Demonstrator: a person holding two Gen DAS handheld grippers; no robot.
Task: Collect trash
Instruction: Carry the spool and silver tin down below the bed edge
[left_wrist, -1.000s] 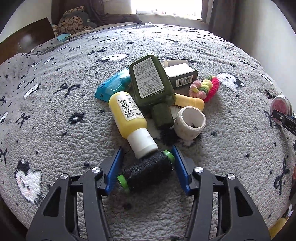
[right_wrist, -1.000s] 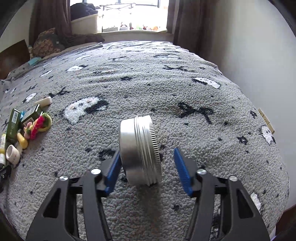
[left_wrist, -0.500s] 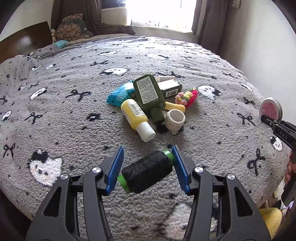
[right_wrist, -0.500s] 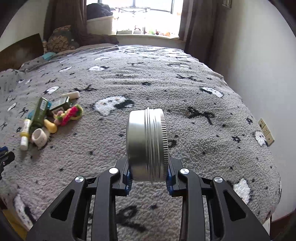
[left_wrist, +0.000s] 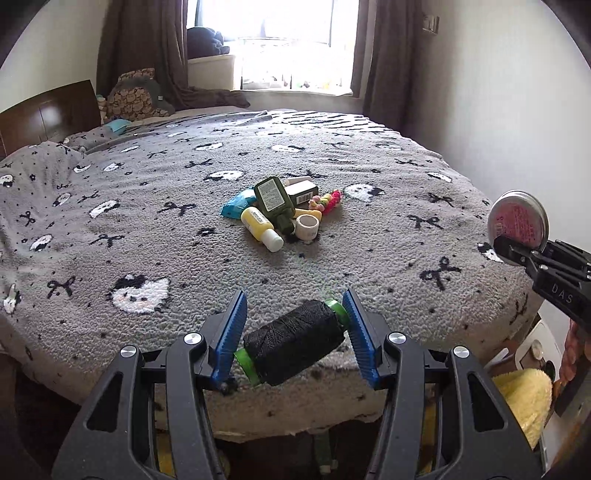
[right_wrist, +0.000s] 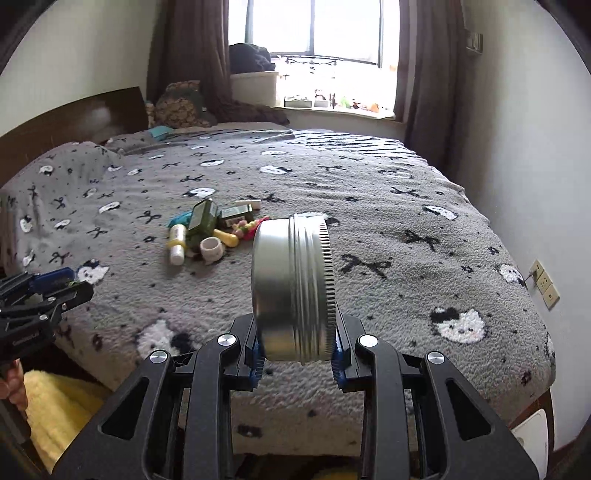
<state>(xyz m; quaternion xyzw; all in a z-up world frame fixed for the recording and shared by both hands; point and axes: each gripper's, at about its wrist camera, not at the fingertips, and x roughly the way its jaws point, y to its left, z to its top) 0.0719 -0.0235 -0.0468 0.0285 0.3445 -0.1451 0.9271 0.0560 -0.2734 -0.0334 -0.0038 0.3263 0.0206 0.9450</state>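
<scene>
Black thread is wound on the spool (left_wrist: 293, 341) with green ends, and the left gripper (left_wrist: 293, 332) holds it between its blue fingers (left_wrist: 231, 332), one pad on each green end. The spool lies across the gap, a little tilted, and it hangs in the air above the near edge of the bed (left_wrist: 369, 258).

The right gripper (right_wrist: 295, 354) is closed on a round metal tin (right_wrist: 291, 288). Its fingers (right_wrist: 340, 356) stand narrow and press the lower part of the tin from both sides, so the tin stands on its edge, with the ribbed lid rim to the 3 o'clock side. In the left wrist view the same tin (left_wrist: 517, 221) shows at 3 o'clock, with a pink label on its flat face, held up beside the bed edge.

On the grey blanket with cat faces and bows, a small pile lies at about 12 o'clock from the left gripper, well apart from both grippers. It has a yellow bottle (left_wrist: 260, 227) with a white cap, a dark green bottle (left_wrist: 275, 201) lying partly over it, a tape roll (left_wrist: 307, 227) just beside them at the 3 o'clock side, a blue packet (left_wrist: 236, 205) at the 9 o'clock side, a dark box (left_wrist: 303, 192) behind, and a colourful braided ring (left_wrist: 328, 199).

At the lower corner of each view, below the bed edge, something yellow and fluffy (left_wrist: 524, 398) shows; I cannot tell what it is.
</scene>
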